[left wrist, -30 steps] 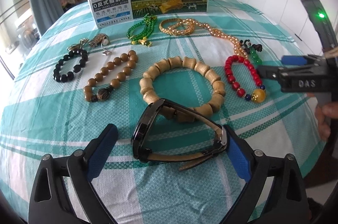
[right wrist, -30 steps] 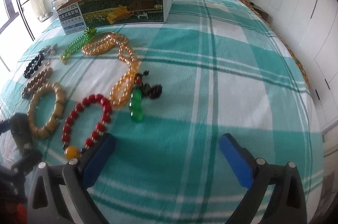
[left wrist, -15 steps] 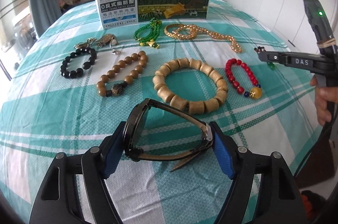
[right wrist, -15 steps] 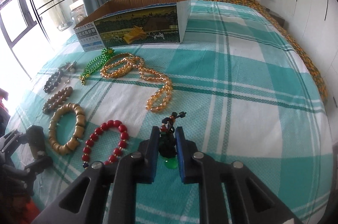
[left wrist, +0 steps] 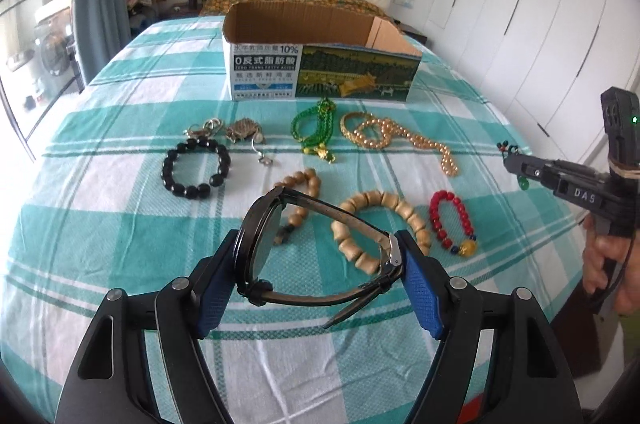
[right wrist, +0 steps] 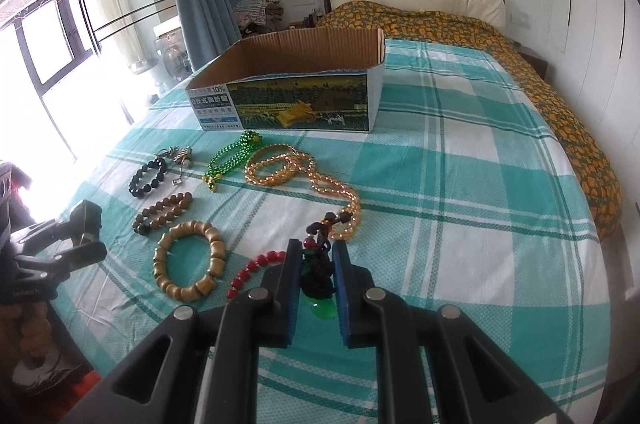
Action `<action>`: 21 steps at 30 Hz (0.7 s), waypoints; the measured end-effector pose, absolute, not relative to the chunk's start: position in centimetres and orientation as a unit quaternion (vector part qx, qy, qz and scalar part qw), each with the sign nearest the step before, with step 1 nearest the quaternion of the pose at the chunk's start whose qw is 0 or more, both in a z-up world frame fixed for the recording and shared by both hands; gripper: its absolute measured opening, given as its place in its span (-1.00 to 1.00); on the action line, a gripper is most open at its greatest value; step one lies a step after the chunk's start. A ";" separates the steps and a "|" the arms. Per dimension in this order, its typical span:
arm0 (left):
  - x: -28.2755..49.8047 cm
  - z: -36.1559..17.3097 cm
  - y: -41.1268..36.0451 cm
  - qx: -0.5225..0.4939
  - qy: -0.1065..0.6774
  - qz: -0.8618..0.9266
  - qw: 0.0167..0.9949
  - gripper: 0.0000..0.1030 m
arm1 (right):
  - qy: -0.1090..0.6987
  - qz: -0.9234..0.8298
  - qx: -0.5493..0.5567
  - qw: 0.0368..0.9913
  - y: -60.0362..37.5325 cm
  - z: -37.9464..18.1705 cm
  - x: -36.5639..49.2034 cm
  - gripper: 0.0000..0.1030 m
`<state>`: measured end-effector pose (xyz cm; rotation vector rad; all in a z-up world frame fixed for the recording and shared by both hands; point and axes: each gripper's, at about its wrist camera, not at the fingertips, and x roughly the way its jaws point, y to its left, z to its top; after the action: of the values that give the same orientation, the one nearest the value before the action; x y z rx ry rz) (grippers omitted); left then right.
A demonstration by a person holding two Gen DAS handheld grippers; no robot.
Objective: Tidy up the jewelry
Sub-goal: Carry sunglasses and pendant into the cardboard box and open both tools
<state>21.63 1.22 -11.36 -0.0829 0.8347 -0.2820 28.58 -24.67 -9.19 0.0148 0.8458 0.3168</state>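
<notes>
My left gripper is shut on a black wristwatch, held above the bed with its strap hanging loose. My right gripper is shut on a green gourd pendant with a dark knotted cord, also lifted; it shows at the right of the left wrist view. On the checked bedspread lie a wooden barrel-bead bracelet, a red bead bracelet, a brown bead bracelet, a black bead bracelet, green beads and a golden bead necklace.
An open cardboard box stands beyond the jewelry; its inside looks bare. Small metal charms lie by the black bracelet. A person's hand holds the right gripper's handle. An orange patterned blanket covers the bed's far side.
My left gripper closed on the watch and lifted it off the bedspread. My right gripper closed on the green pendant and raised it away from the golden necklace.
</notes>
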 end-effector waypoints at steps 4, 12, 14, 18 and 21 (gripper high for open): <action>24.3 -7.8 1.5 -0.043 0.389 -0.149 0.908 0.48 | 0.396 0.167 0.022 0.903 -24.3 -7.0 30.3 -0.70; 35.1 -0.7 0.5 -0.054 0.357 -0.168 0.917 0.48 | 0.354 0.201 0.057 0.911 -23.0 -0.1 38.7 -0.70; 38.3 -0.4 -0.1 -0.050 0.359 -0.164 0.918 0.48 | 0.348 0.199 0.047 0.915 -22.0 0.7 41.6 -0.70; 44.3 -2.1 -1.0 -0.045 0.385 -0.156 0.909 0.48 | 0.363 0.190 0.044 0.911 -20.6 -0.1 47.9 -0.70; 47.9 -4.8 -1.3 -0.043 0.410 -0.145 0.899 0.48 | 0.395 0.187 0.065 0.897 -20.4 -2.6 51.9 -0.69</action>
<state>47.92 -1.29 -4.84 -0.0891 0.8493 -0.2999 51.93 -20.36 -2.58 0.1340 0.8175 0.3865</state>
